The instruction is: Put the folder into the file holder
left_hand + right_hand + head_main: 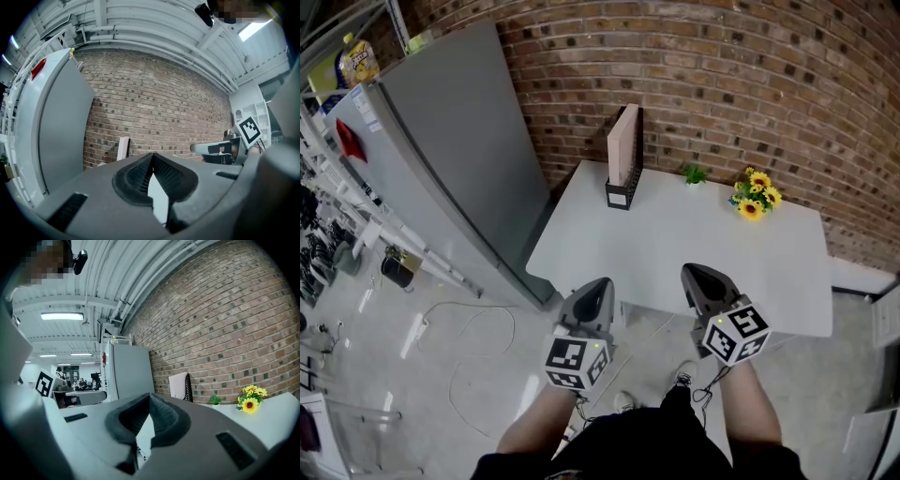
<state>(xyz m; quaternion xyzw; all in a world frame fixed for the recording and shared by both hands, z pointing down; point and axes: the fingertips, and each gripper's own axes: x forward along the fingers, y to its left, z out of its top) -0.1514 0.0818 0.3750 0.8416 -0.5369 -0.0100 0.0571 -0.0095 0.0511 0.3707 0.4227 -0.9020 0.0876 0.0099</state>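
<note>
A brick wall (722,84) is seen across the back of the scene. To its left a tall grey cabinet (441,141) is stood on a pale floor (384,375), where a thin cable (469,356) is looped. A white table (675,244) is set against the wall, just beside the cabinet.

At the table's far left corner, close to the wall, a black holder (620,195) is placed. The folder (623,145), pale and upright, is seated inside it and rises well above its rim.

The two grippers are held side by side at the table's near edge, well apart from the holder, and are pointed level toward the wall. The left gripper (598,286) is clenched, its jaws brought tip to tip with nothing caught between them. The right gripper (692,272) is likewise clenched on nothing. A marker cube is carried on each, and the person's forearms are seen below them.

A bunch of sunflowers (755,195) is set at the table's far right, by the wall. A small green plant (694,174) is found between the sunflowers and the holder.
</note>
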